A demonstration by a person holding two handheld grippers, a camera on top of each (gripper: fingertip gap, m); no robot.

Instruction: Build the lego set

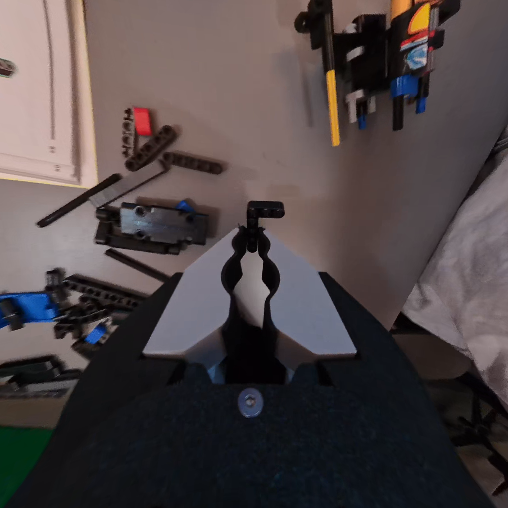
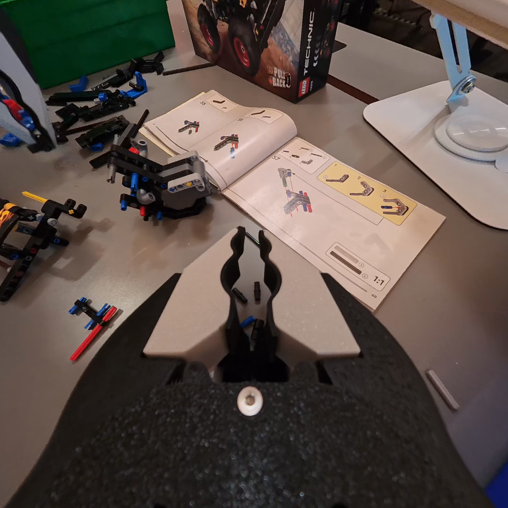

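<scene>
Grey table (image 2: 412, 343) strewn with parts; left gripper (image 1: 251, 233) pinches a black L-piece (image 1: 264, 210) (right gripper (image 2: 251, 233) slightly parted, empty)

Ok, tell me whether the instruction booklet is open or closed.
Open. The instruction booklet lies spread flat on the table, two facing pages of build diagrams showing, its left page curling up at the spine.

Home desk: grey tabletop (image 2: 412, 343), lamp base (image 2: 428, 137), bedding (image 1: 467, 247).
</scene>
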